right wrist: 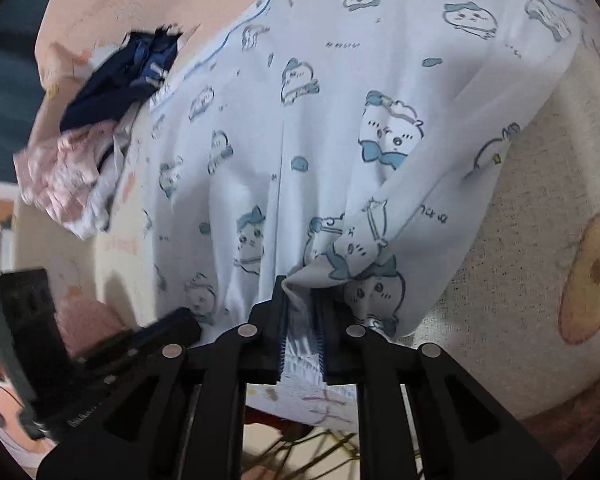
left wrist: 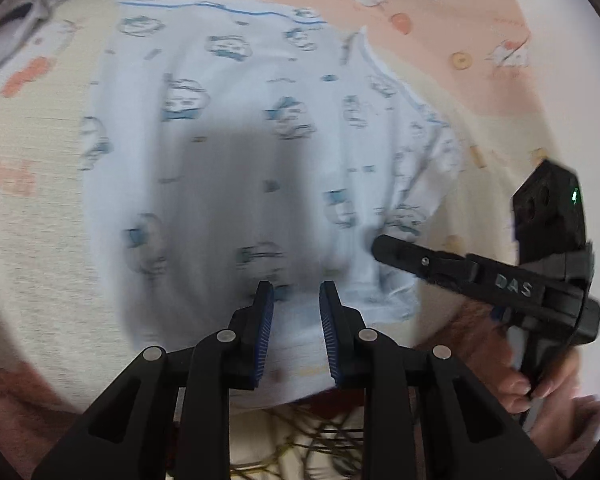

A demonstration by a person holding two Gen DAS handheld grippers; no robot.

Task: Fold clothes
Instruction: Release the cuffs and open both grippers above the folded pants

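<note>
Cream and peach bedding point(left wrist: 40, 240) printed with cartoon cats and doughnuts covers the whole work surface, and spread flat across it lies the pale blue shirt point(left wrist: 240, 120), dotted with little blue-and-white cartoon faces and edged with a thin blue line. Over on the left wrist view, the left gripper point(left wrist: 296, 304) hangs just above the shirt's near hem with its blue-padded jaws a little apart, and nothing sits between them; cloth simply lies underneath. Now to the right gripper point(right wrist: 300, 320): its jaws are nearly together and a bunched fold of the shirt's hem is pinched between the ribbed pads, the fabric pulled up into a ridge just ahead of them. From the left camera the same tool shows off to the right, gripped by a hand point(left wrist: 540, 384). Beyond the shirt's far corner sits a heap of other clothes point(right wrist: 100, 128), navy, pink and white, crumpled together.
</note>
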